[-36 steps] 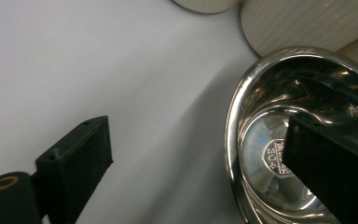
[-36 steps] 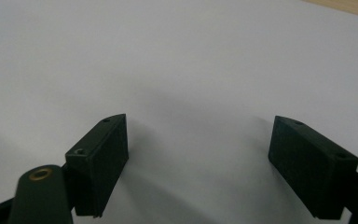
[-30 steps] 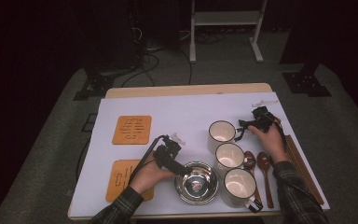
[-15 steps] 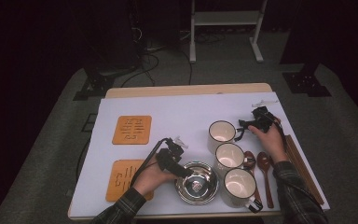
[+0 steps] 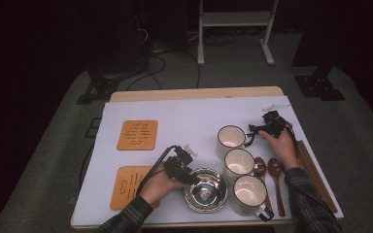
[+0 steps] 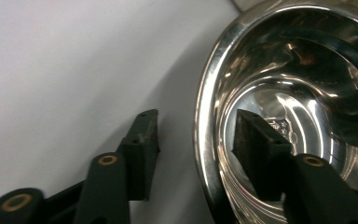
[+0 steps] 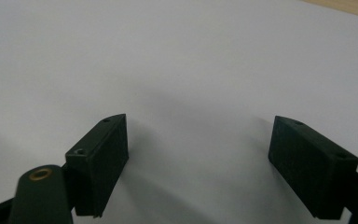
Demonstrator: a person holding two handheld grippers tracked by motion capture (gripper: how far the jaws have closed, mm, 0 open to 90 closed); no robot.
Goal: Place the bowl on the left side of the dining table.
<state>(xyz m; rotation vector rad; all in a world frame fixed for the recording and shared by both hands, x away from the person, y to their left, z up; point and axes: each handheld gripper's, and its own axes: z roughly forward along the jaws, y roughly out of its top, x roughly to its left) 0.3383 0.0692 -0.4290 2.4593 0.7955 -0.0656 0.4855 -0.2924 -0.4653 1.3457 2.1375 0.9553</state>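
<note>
- Steel bowl (image 5: 205,190): stands on the white table cover (image 5: 184,116) at about 6 o'clock, near the front edge. It sits just beside the middle mug (image 5: 239,163) at its 1 o'clock and the nearest mug (image 5: 247,194) at its 3 o'clock. Its place matches the earlier frames.
- Left gripper (image 5: 190,176): at the bowl's rim, on the 9 o'clock side. In the left gripper view one jaw is inside the bowl (image 6: 298,107) and the other outside on the cover, so the left gripper (image 6: 196,135) straddles the rim. The jaws have just been closing, with the rim between them. A gap still shows on the outer side; whether the inner pad touches the metal is hard to tell. A second ago this gripper sat a little further toward 10 o'clock, with its jaws short of the rim.
- Right gripper (image 5: 250,130): at about 3 o'clock on the table, just beside the far mug (image 5: 231,140). In the right gripper view the right gripper (image 7: 198,158) has its jaws spread wide over bare cover with nothing between them. Unchanged from the earlier frames.
- Two wooden coasters (image 5: 137,134): at 9 o'clock, well apart from the bowl, unmoved.
- Two wooden spoons (image 5: 276,179): at 4 o'clock, beside the mugs, unmoved.
</note>
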